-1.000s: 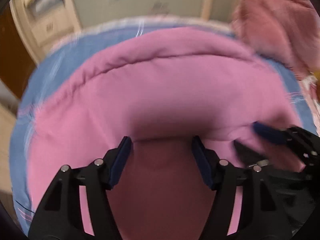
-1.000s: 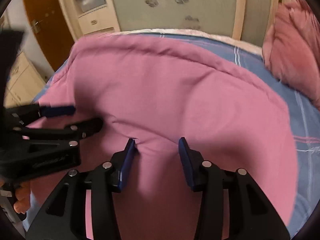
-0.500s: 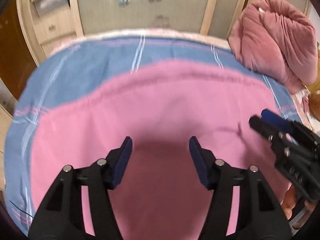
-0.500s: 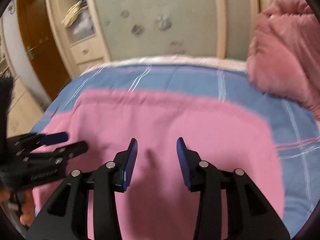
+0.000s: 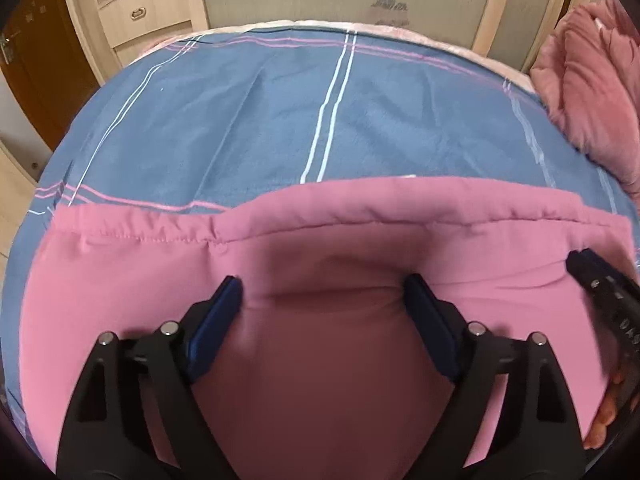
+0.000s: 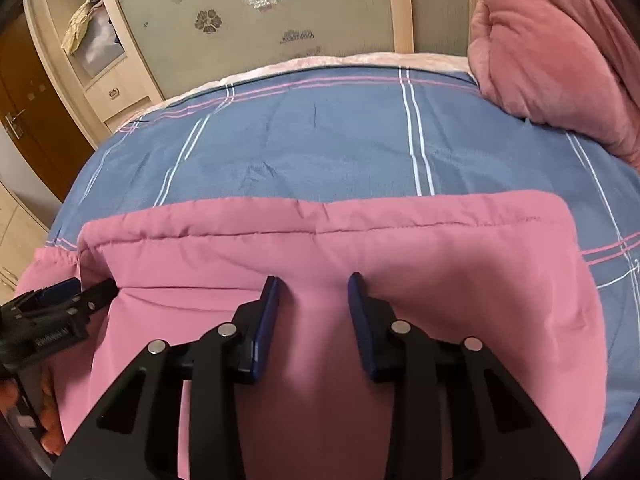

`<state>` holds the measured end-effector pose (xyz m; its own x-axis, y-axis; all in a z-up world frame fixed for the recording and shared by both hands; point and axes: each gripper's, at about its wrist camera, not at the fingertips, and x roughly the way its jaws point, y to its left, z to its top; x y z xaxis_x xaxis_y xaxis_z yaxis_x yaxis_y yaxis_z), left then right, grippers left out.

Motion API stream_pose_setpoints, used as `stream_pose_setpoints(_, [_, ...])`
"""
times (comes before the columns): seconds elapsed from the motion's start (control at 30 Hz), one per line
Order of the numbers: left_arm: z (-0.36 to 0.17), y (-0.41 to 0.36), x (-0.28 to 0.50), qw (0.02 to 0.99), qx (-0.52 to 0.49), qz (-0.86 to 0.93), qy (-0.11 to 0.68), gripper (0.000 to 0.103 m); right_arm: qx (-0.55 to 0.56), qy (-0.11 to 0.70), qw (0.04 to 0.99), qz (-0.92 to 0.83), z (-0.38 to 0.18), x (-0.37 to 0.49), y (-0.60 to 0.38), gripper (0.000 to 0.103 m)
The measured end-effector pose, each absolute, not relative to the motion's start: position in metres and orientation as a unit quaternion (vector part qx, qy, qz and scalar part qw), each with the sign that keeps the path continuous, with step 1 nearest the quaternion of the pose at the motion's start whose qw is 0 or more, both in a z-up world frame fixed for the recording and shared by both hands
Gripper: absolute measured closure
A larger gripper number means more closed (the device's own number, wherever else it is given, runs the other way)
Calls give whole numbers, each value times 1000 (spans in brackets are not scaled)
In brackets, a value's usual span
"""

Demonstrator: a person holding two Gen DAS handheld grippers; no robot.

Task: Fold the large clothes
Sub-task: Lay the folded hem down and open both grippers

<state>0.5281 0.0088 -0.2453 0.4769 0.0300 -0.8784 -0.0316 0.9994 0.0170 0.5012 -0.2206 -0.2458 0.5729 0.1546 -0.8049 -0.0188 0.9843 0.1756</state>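
Folding pink garment (image 5: 320, 240) on bed; stitched hem toward wardrobe, bulk on near part of blue plaid bedsheet (image 5: 320, 112).
Left gripper (image 5: 320, 292): jaws spread wide, cloth bulging between pads, nothing pinched.
Right gripper (image 6: 312, 292): jaws parted, cloth between, unclamped.
Advice: pinch both layers at equal depth behind hem, lift level, keep hem straight.
Beyond hem: pink quilt (image 6: 560, 48) heaped at right, cream wardrobe (image 6: 280, 8), brown door (image 6: 32, 112) at left.
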Motion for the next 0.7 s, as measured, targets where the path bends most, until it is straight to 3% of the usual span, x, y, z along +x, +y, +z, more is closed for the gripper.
stream_pose_setpoints(0.17, [-231,2,515,873,14,24,487,16,36,458,887,44,-238,493,-215,63])
stream_pose_setpoints(0.23, [-211,14,495,882,7,17,471,18,11,439,898,8,-217,472,-229,34])
stream_pose_setpoints(0.3, [-195,29,473,892,1,9,452,18,-26,411,911,-22,-204,450,-241,26])
stream_pose_setpoints(0.43, [-199,55,447,886,22,48,461,19,-23,442,896,-44,-219,434,-273,27])
stream_pose_setpoints(0.53, [-225,71,443,867,13,46,496,19,61,472,879,-26,-241,427,-305,27])
stream_pose_setpoints(0.6, [-218,77,430,870,4,49,491,22,81,460,884,-25,-230,413,-313,34])
stream_pose_setpoints(0.7, [-193,75,395,888,2,30,460,22,88,426,900,4,-205,369,-314,34])
